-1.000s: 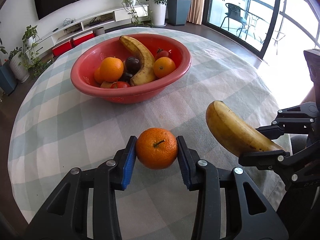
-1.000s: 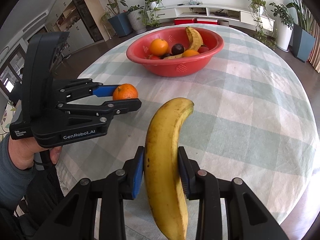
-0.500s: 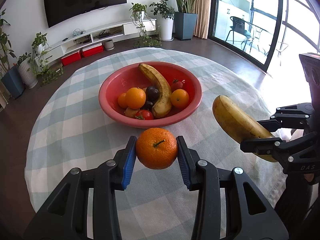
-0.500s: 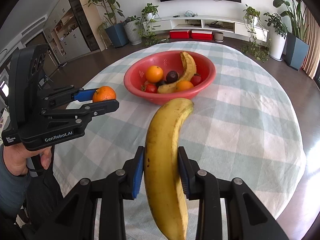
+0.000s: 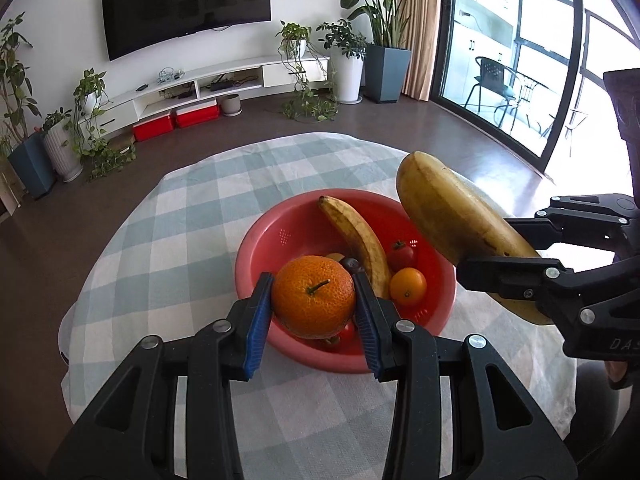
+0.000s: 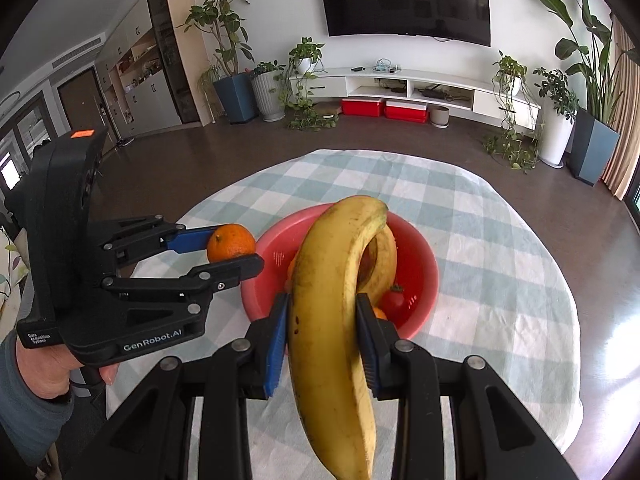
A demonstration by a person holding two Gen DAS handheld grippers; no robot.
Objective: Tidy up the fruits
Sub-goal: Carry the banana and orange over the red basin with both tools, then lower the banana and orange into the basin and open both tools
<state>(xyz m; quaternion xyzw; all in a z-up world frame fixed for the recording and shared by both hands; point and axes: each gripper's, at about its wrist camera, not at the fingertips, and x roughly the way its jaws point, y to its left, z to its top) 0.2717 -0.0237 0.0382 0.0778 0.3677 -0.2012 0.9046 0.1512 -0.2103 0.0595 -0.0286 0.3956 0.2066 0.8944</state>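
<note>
Fingers (image 5: 256, 320) of the left gripper (image 5: 314, 316) clamp an orange (image 5: 313, 297) just short of the red bowl (image 5: 280, 236), while the right gripper (image 6: 322, 338) pinches a banana (image 6: 336, 320) pointing lengthwise toward that bowl.

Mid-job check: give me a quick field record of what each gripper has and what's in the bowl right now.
left gripper: shut on the orange, held above the near side of the bowl
right gripper: shut on the held banana, gripped around its middle, tip pointing toward the bowl
red bowl: on the checked tablecloth
bowl contents: a spotted banana, a small orange, a tomato, a dark fruit partly hidden; others hidden behind the held orange
hands: left hand grips its tool handle
</note>
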